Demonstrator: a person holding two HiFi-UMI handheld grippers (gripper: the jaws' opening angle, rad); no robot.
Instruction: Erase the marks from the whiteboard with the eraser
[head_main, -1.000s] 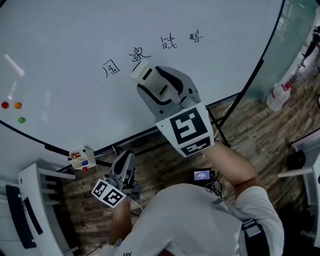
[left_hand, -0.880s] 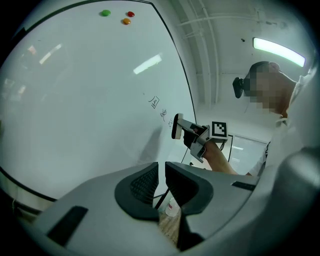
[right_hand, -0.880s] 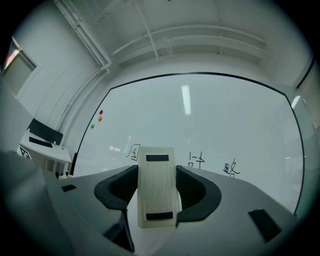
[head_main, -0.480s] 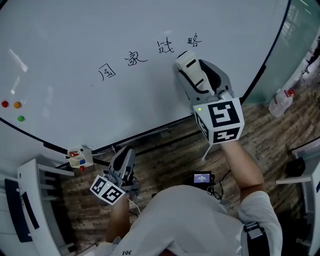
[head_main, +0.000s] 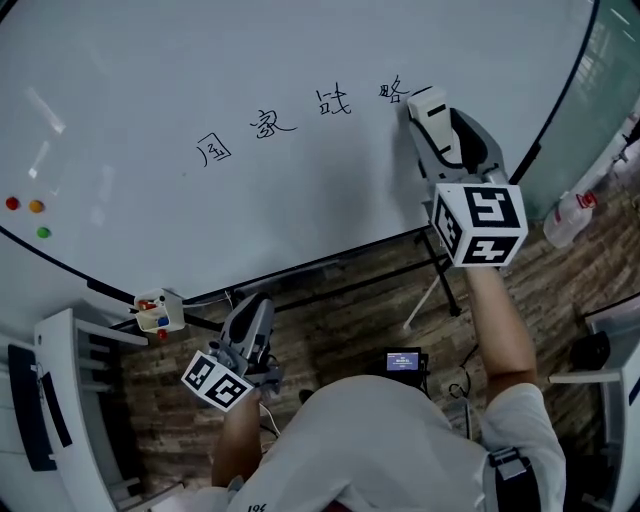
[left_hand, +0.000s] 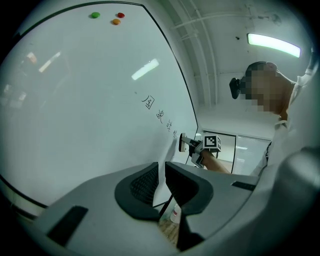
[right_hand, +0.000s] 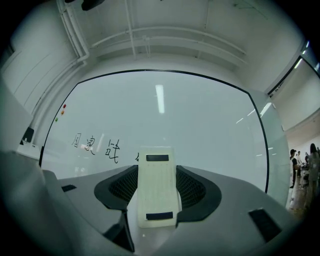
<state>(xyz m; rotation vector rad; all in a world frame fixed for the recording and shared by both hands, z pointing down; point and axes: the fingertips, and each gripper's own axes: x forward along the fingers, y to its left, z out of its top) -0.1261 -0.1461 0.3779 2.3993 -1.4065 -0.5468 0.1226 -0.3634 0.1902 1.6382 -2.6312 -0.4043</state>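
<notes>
A large whiteboard (head_main: 180, 70) fills the upper head view, with several black handwritten characters (head_main: 300, 118) in a row across it. My right gripper (head_main: 432, 118) is shut on a cream-white eraser (head_main: 428, 103), which sits just right of the last character (head_main: 393, 91). In the right gripper view the eraser (right_hand: 158, 186) stands upright between the jaws, partly covering that character; the other marks (right_hand: 95, 144) lie to its left. My left gripper (head_main: 252, 322) hangs low below the board, its jaws nearly together with nothing between them (left_hand: 161, 186).
Three coloured magnets (head_main: 25, 212) dot the board's left side. A small holder with markers (head_main: 158, 312) hangs under the board's lower edge. A plastic bottle (head_main: 568, 218) stands on the wooden floor at right. White furniture (head_main: 60, 420) stands at lower left.
My right gripper has carried the eraser rightward along the board, from below the second character to just right of the last one. The left gripper has stayed put.
</notes>
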